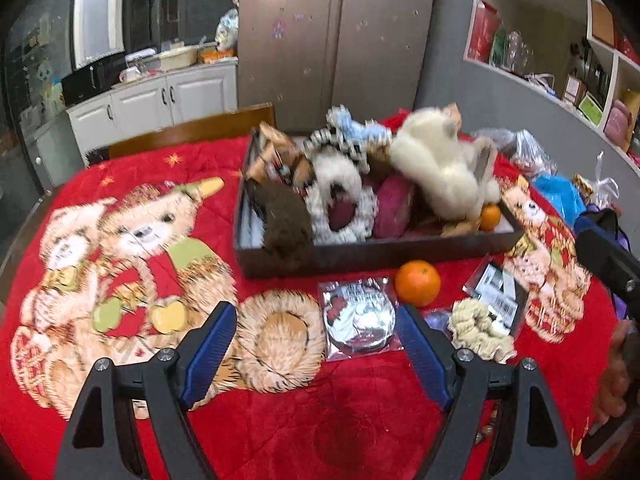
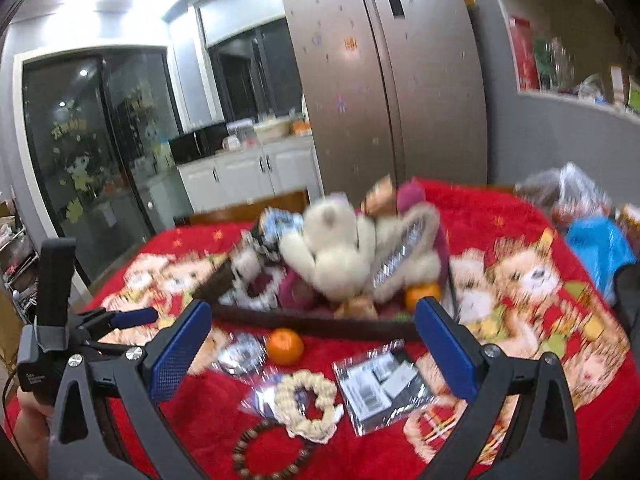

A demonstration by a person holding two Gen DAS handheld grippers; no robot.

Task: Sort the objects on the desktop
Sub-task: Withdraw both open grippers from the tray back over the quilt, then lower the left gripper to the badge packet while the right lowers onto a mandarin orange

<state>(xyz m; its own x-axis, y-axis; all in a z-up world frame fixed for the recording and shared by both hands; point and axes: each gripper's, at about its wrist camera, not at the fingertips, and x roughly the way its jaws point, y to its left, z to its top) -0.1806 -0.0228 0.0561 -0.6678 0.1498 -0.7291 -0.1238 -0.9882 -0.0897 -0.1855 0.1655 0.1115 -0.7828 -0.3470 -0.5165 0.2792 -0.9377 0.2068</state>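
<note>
Red cloth [image 1: 360, 420], cream ruffled scrunchie [image 1: 482, 332]

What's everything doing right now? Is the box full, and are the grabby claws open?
left gripper: open, empty
right gripper: open, empty
box: open, piled with fluffy things
orange: loose on the cloth, outside the box
cream scrunchie: lying flat on the cloth
bead bracelet: lying flat on the cloth
</note>
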